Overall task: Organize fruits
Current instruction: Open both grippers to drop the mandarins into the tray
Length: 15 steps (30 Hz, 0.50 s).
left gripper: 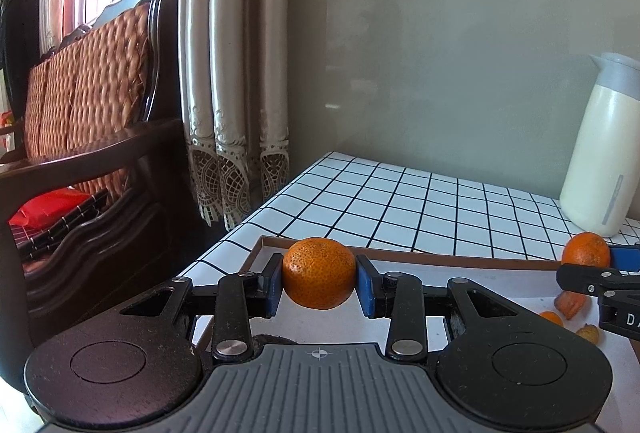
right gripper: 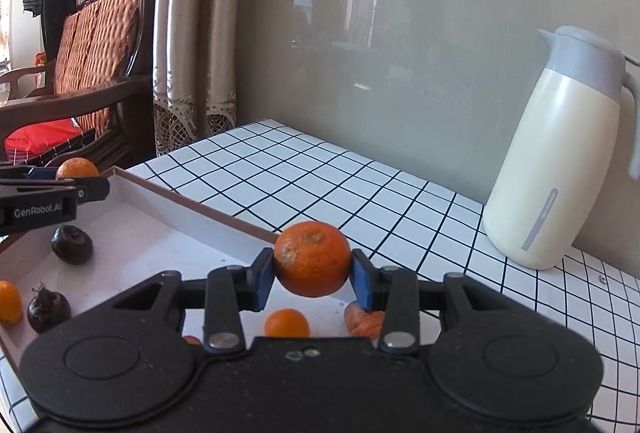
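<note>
My left gripper [left gripper: 319, 275] is shut on a mandarin [left gripper: 319, 273] and holds it above the white tray [left gripper: 472, 275] near its far left corner. My right gripper [right gripper: 312, 267] is shut on another mandarin [right gripper: 312, 257] above the tray's [right gripper: 160, 229] far right edge. Each gripper with its fruit shows in the other view: the right one at the right edge [left gripper: 586, 249], the left one at the left edge [right gripper: 77, 169]. In the tray lie two dark round fruits [right gripper: 72, 244] [right gripper: 49, 311], small orange fruits [right gripper: 287, 322] [right gripper: 9, 301] and a wrinkled orange piece [right gripper: 364, 321].
The tray lies on a table with a white, black-gridded cloth [right gripper: 340, 185]. A cream thermos jug [right gripper: 556, 169] stands at the back right against the grey wall. A dark wooden sofa [left gripper: 88, 137] and curtains [left gripper: 236, 73] are left of the table's edge.
</note>
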Each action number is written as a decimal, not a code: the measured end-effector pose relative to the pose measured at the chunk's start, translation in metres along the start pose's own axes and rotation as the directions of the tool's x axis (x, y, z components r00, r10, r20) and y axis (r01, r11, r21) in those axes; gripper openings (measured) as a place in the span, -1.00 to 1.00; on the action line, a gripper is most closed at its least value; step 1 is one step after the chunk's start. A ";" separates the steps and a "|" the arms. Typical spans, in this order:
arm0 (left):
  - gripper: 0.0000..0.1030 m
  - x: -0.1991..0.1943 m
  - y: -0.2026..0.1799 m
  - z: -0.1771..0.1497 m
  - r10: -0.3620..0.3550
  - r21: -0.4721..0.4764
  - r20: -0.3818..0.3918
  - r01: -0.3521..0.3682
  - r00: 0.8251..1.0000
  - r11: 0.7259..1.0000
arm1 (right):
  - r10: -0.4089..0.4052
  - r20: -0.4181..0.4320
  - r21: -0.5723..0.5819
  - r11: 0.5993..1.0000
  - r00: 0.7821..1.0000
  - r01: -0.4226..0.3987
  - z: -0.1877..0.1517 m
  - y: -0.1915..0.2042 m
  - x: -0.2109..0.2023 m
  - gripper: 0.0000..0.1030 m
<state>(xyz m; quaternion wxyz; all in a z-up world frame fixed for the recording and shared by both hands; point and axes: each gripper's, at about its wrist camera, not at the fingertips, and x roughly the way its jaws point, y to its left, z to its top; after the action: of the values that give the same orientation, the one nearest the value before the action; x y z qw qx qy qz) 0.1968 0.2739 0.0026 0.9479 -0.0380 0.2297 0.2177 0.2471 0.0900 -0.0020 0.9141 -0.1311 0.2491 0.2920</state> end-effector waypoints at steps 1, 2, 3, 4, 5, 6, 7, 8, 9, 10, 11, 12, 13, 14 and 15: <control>-0.27 0.002 0.001 0.001 0.002 -0.001 -0.004 -0.002 1.000 1.000 | 0.001 -0.006 0.008 1.000 1.000 -0.001 0.000 -0.002 0.002 -0.39; -0.27 0.003 0.002 0.001 0.004 0.000 -0.004 -0.004 1.000 1.000 | 0.001 -0.012 0.011 1.000 1.000 -0.001 0.001 -0.004 0.004 -0.39; -0.27 0.004 0.002 0.001 0.005 0.002 -0.005 -0.005 1.000 1.000 | 0.001 -0.013 0.012 1.000 1.000 -0.001 0.000 -0.005 0.005 -0.39; -0.27 0.006 0.003 0.002 0.009 0.003 -0.006 -0.009 1.000 1.000 | 0.001 -0.015 0.011 1.000 1.000 -0.001 0.000 -0.006 0.006 -0.39; -0.27 0.006 0.004 0.002 0.013 -0.001 -0.006 -0.013 1.000 1.000 | 0.002 -0.015 0.012 1.000 1.000 -0.002 0.000 -0.006 0.006 -0.39; -0.27 0.008 0.005 0.002 0.012 -0.007 -0.008 -0.012 1.000 1.000 | 0.002 -0.016 0.012 1.000 1.000 -0.002 0.001 -0.006 0.007 -0.39; -0.27 0.009 0.006 0.002 0.012 -0.008 -0.011 -0.012 1.000 1.000 | 0.006 -0.017 0.012 1.000 1.000 -0.006 0.001 -0.006 0.007 -0.38; -0.27 0.010 0.007 0.003 0.017 -0.009 -0.010 -0.017 1.000 1.000 | 0.012 -0.019 0.011 1.000 1.000 -0.012 0.001 -0.006 0.008 -0.38; -0.27 0.011 0.008 0.003 0.011 -0.012 -0.010 -0.012 1.000 1.000 | 0.024 -0.024 0.009 1.000 0.999 -0.024 0.001 -0.006 0.009 -0.35; -0.27 0.010 0.008 0.004 0.006 -0.013 -0.007 -0.006 1.000 1.000 | 0.037 -0.036 0.007 0.999 0.999 -0.037 0.002 -0.006 0.010 -0.22; -0.18 0.011 0.007 0.005 0.020 -0.007 -0.003 -0.020 1.000 1.000 | 0.030 -0.037 0.007 1.000 0.999 -0.030 0.004 -0.006 0.009 0.02; 0.48 0.009 0.007 0.005 0.046 -0.007 0.012 -0.046 0.999 0.999 | 0.001 -0.001 0.010 1.000 1.000 -0.001 0.005 -0.006 0.005 0.76; 0.90 0.005 0.009 0.005 0.065 -0.016 0.045 -0.064 0.997 0.998 | -0.033 0.050 0.011 0.999 0.998 0.032 0.005 -0.006 -0.001 0.86; 1.00 -0.001 0.010 0.004 0.079 -0.025 0.086 -0.077 0.993 0.997 | -0.041 0.062 0.005 0.999 0.997 0.041 0.006 -0.006 -0.004 0.87; 1.00 -0.002 0.011 0.005 0.079 -0.022 0.090 -0.078 0.993 0.997 | -0.032 0.054 0.002 0.999 0.998 0.032 0.007 -0.006 -0.004 0.87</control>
<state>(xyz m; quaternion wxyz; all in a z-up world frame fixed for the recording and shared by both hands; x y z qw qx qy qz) 0.1923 0.2833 0.0081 0.9476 -0.0279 0.1856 0.2585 0.2508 0.0862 0.0061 0.9251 -0.1267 0.2223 0.2805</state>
